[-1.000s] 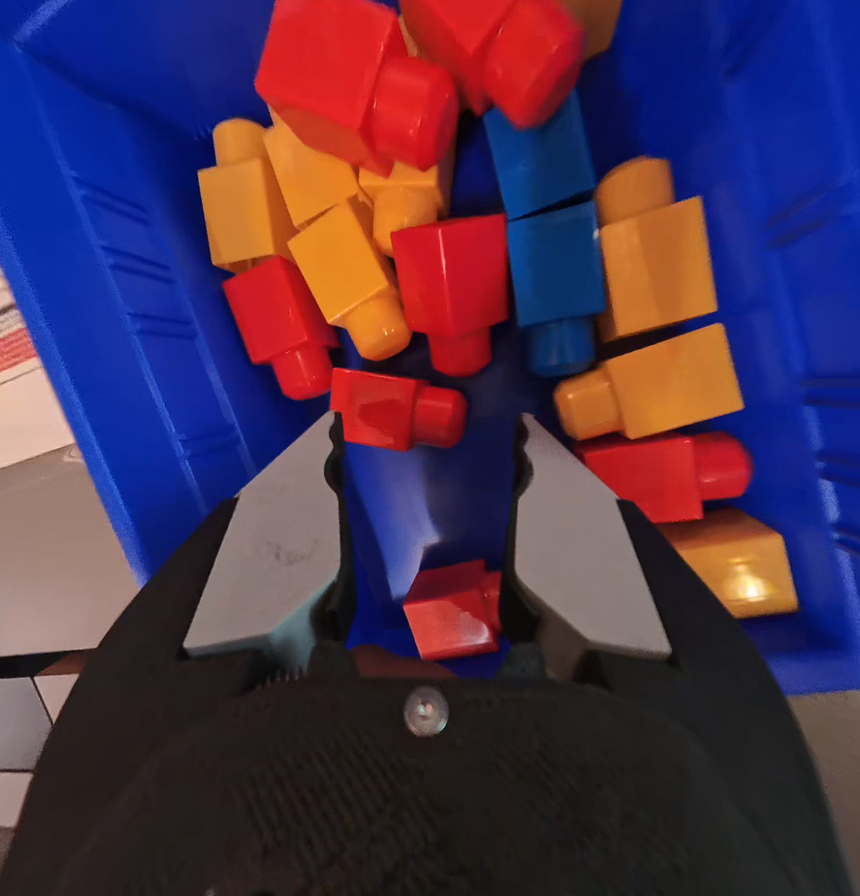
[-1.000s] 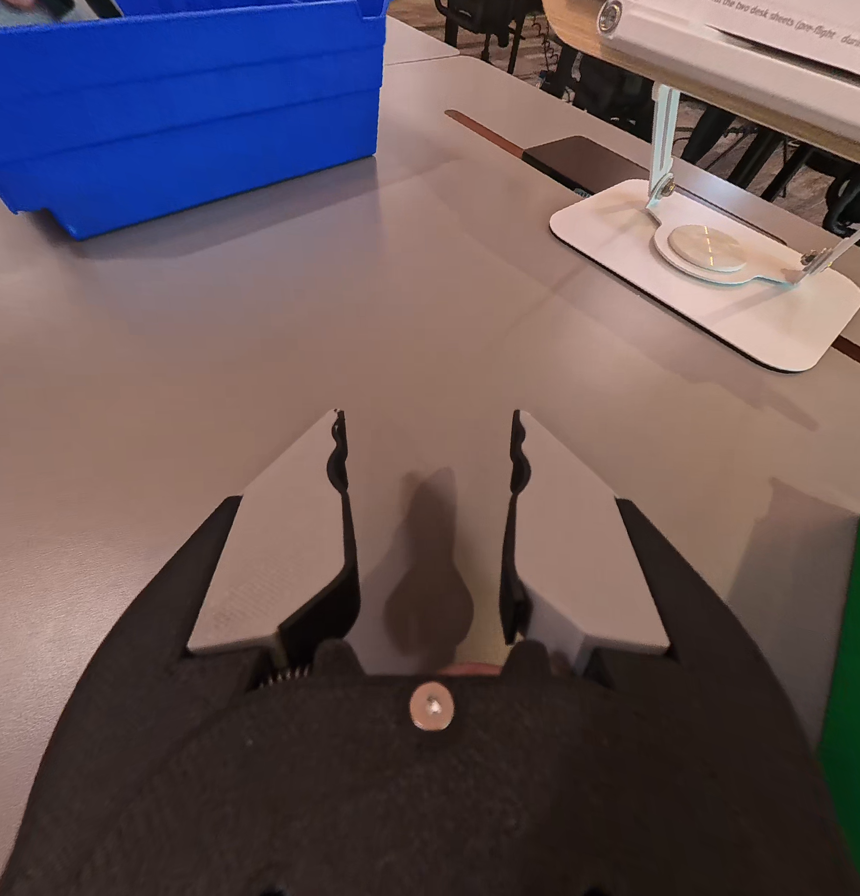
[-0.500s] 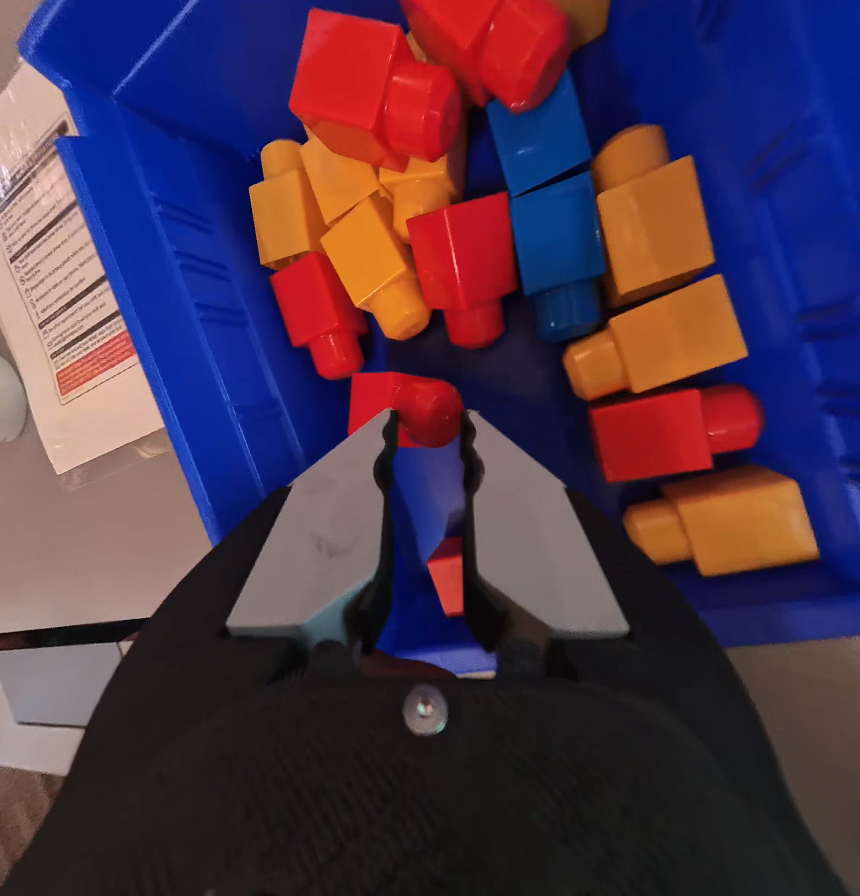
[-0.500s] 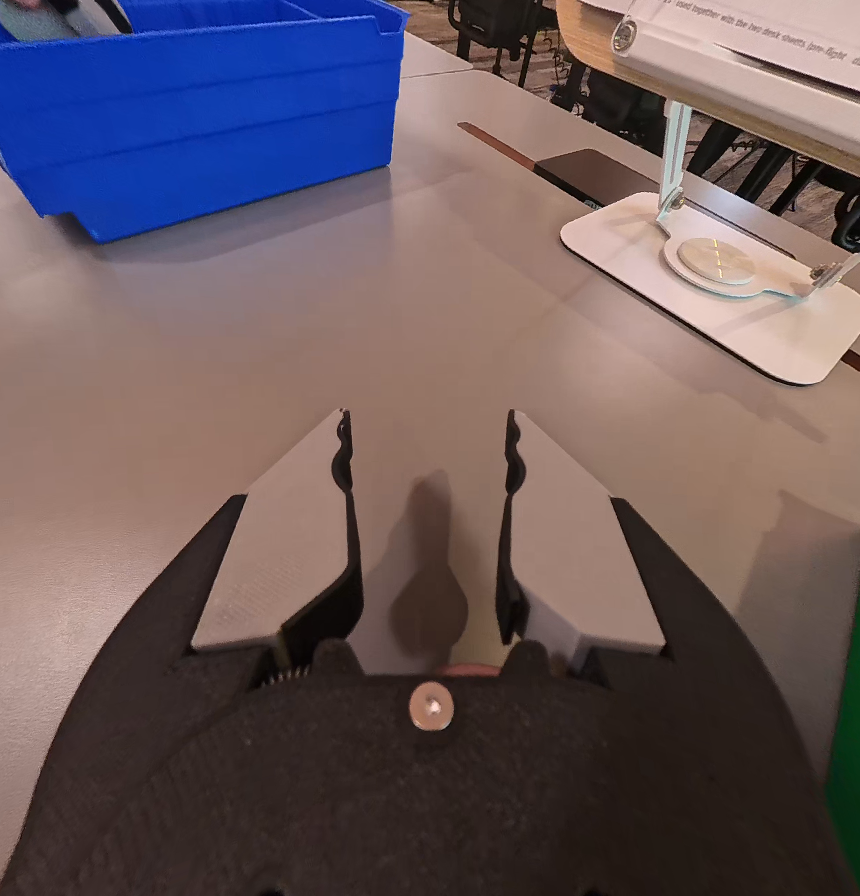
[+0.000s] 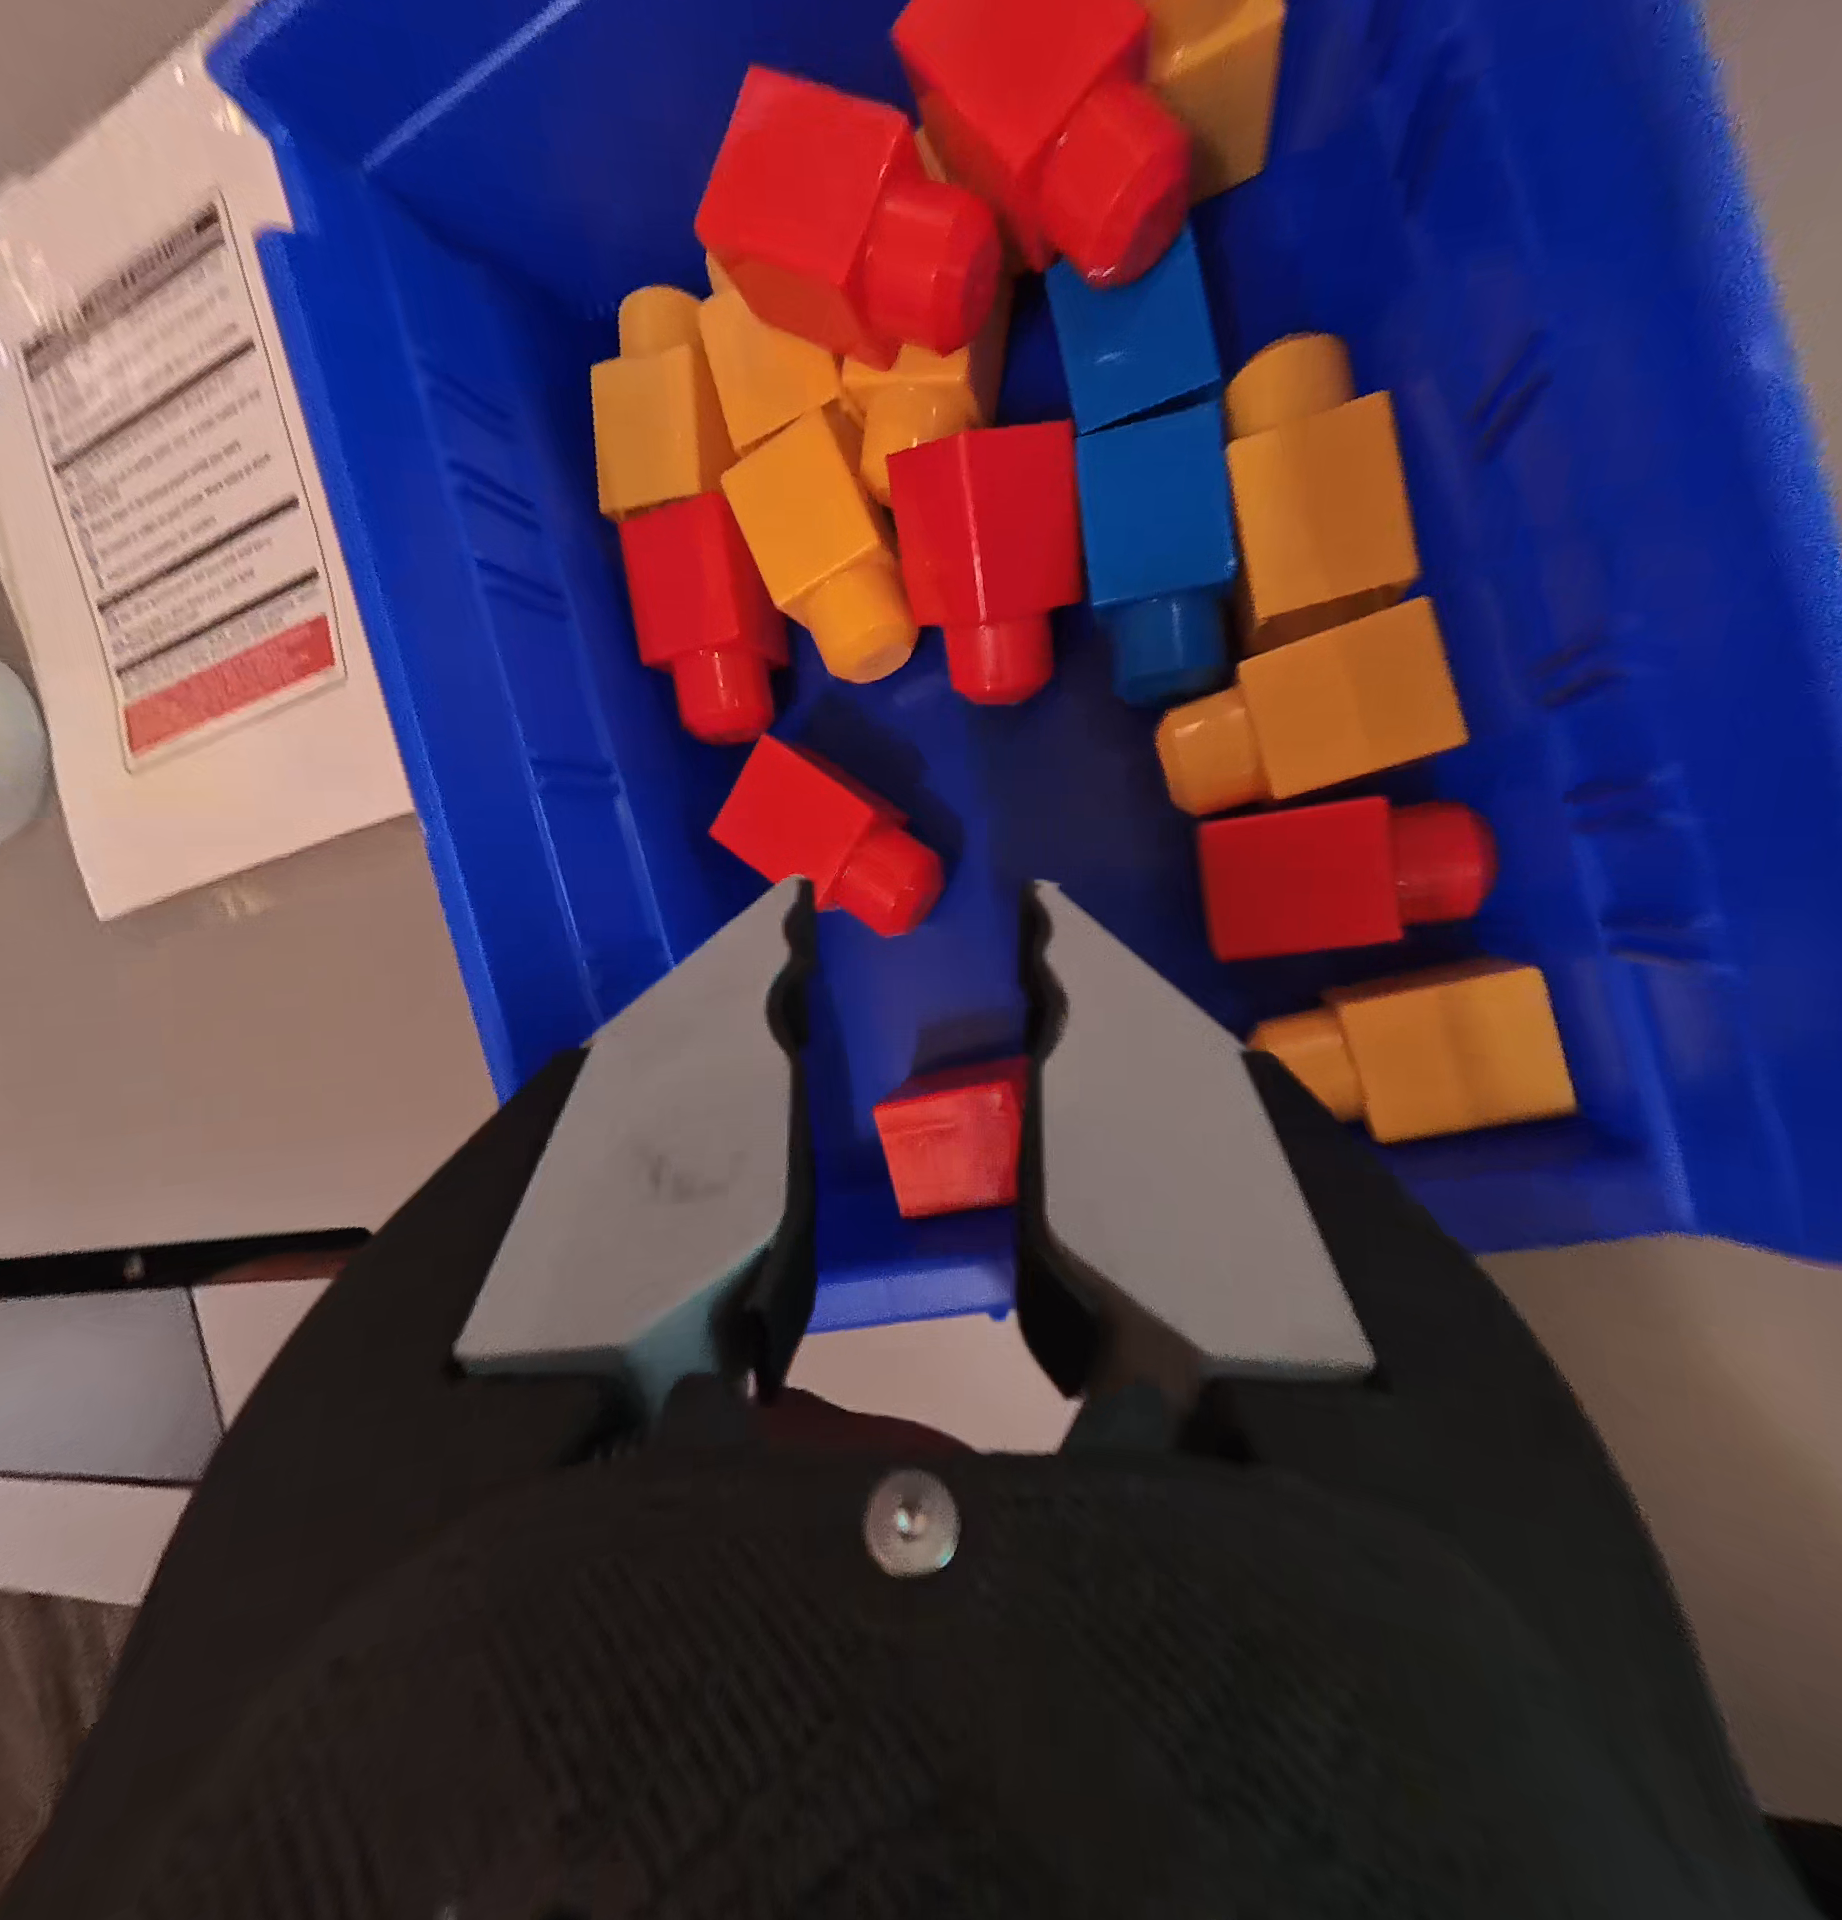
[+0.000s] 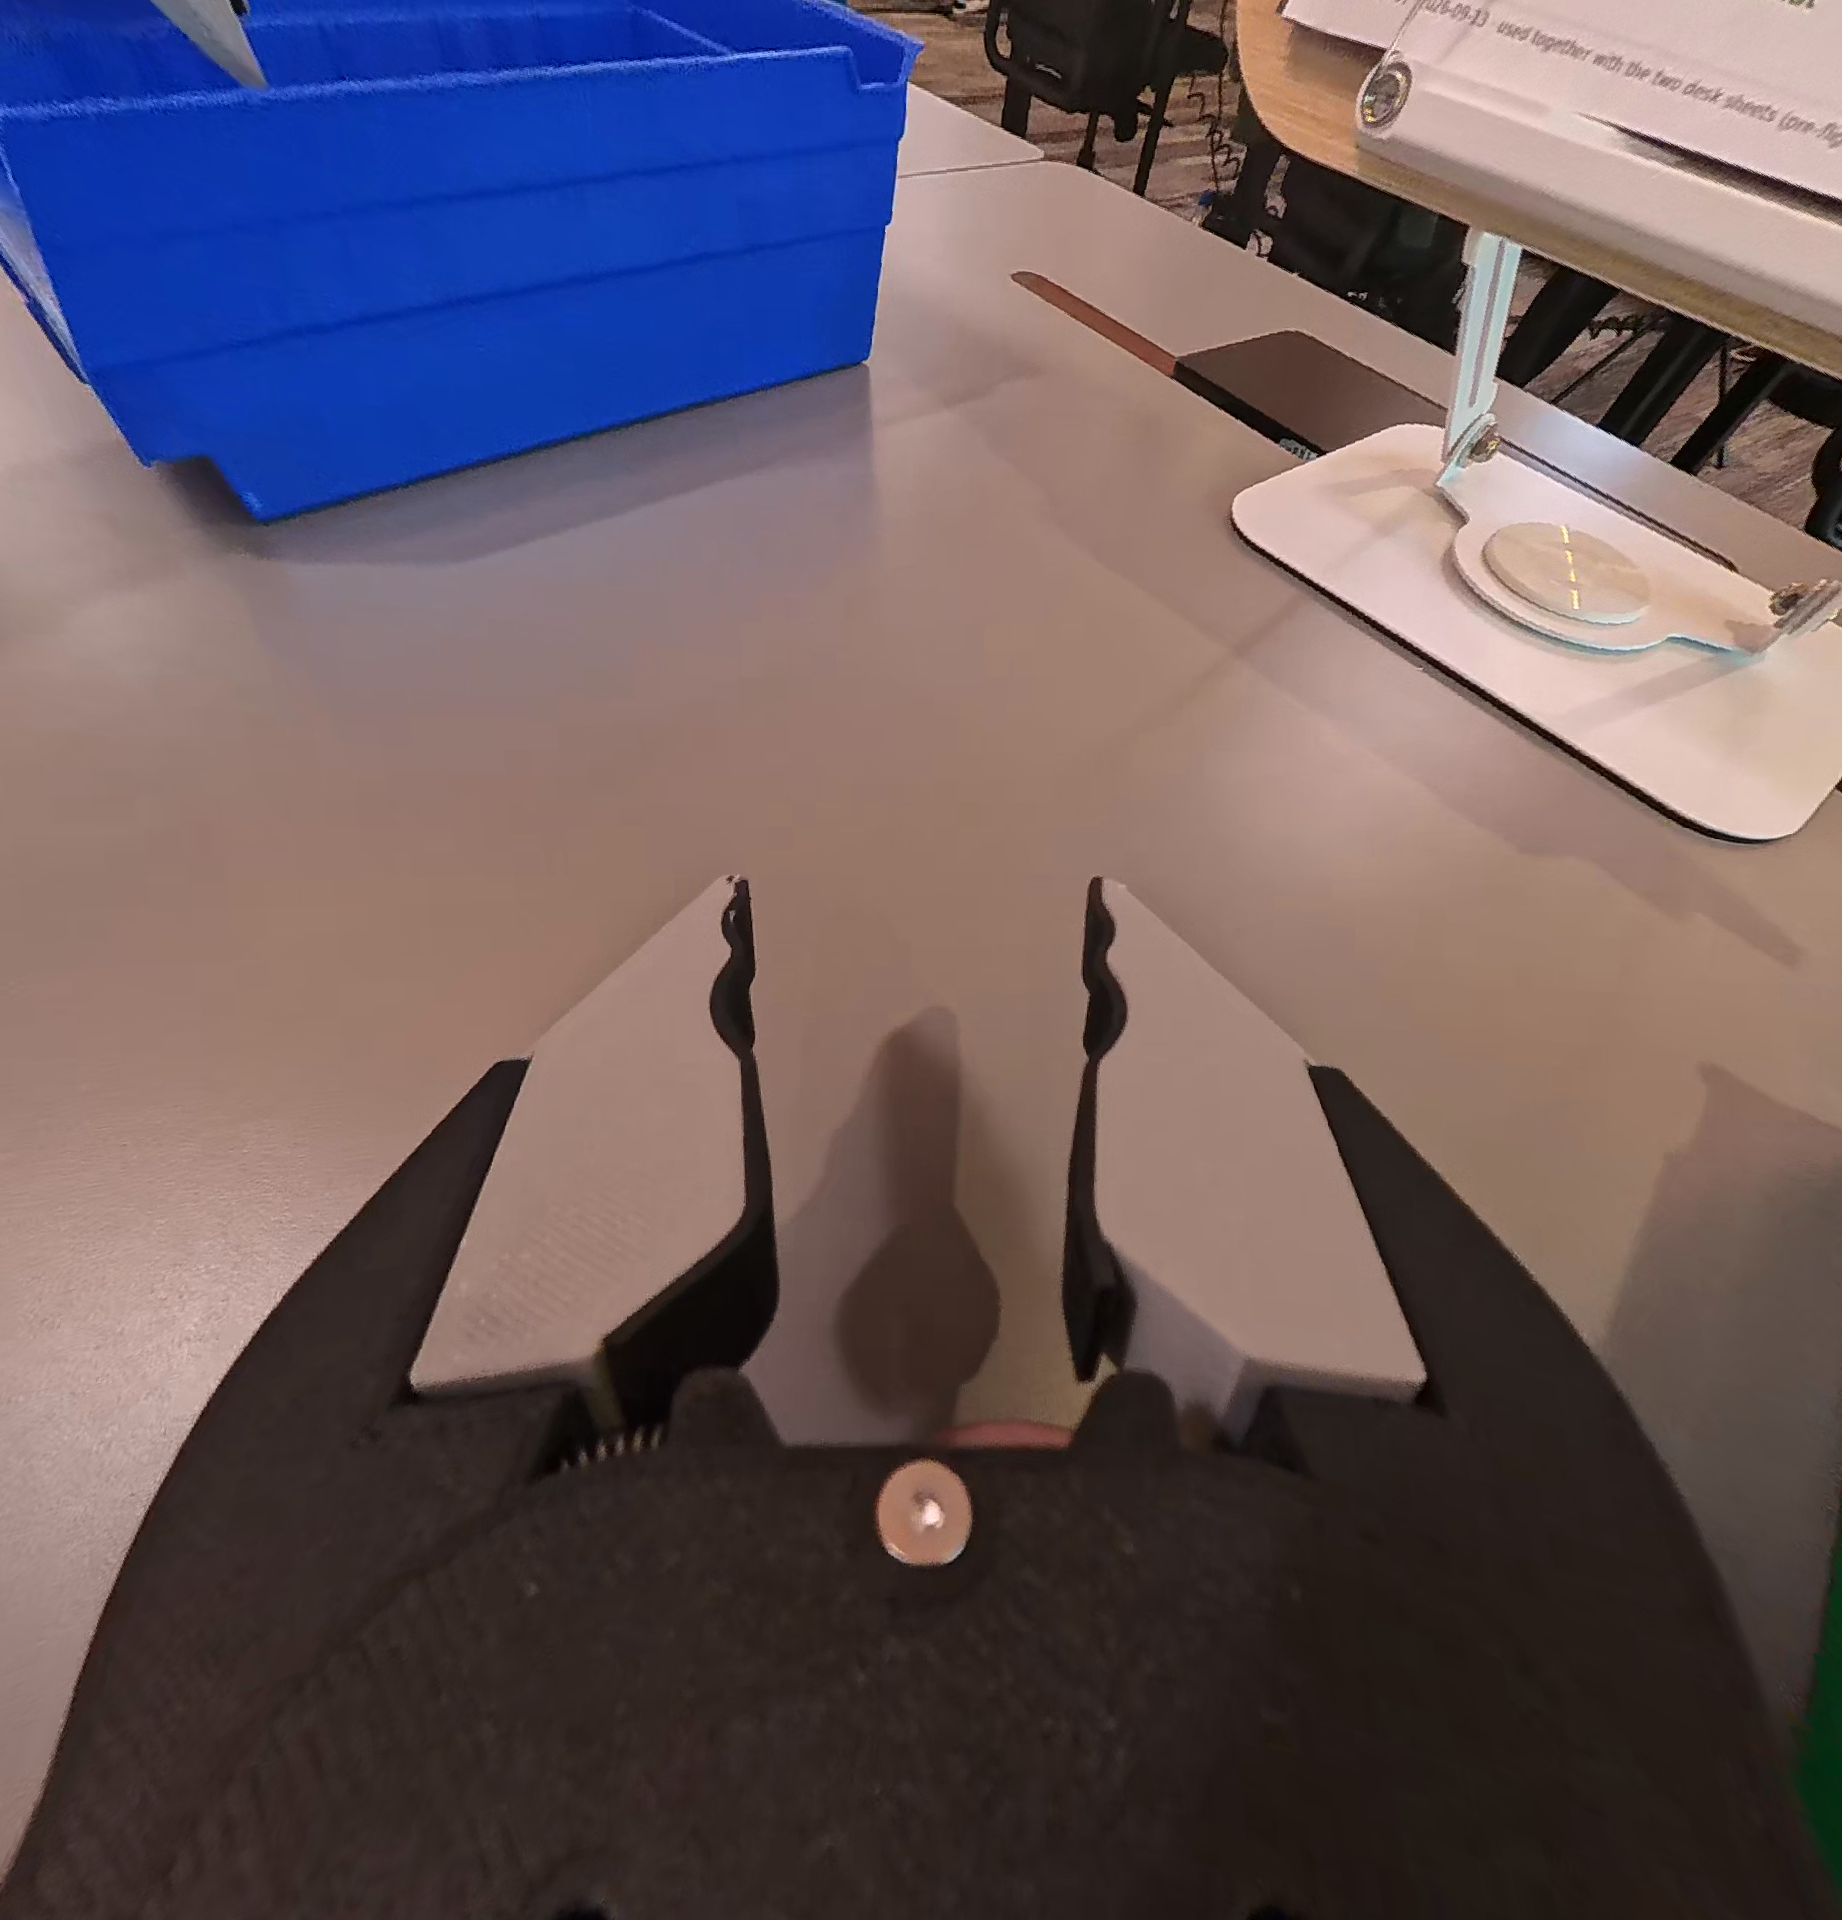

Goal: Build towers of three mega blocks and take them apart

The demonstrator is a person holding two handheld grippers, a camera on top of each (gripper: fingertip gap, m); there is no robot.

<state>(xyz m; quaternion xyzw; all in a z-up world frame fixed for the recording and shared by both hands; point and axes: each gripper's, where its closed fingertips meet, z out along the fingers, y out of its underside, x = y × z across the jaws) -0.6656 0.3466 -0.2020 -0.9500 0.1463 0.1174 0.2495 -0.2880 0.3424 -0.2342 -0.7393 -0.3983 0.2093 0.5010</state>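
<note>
The left tool (image 5: 917,902) hovers with jaws apart and empty over a blue bin (image 5: 501,582) of red, yellow and blue mega blocks (image 5: 984,525), a small red block (image 5: 823,831) just beyond its fingertips, while the right tool (image 6: 917,904) is parted, empty, above the bare grey table (image 6: 481,727).

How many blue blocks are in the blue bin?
2. Mid-pile in the blue bin, the far blue block sits partly under a red block; the near blue block touches it, closer to the camera. Others may hide underneath.
</note>
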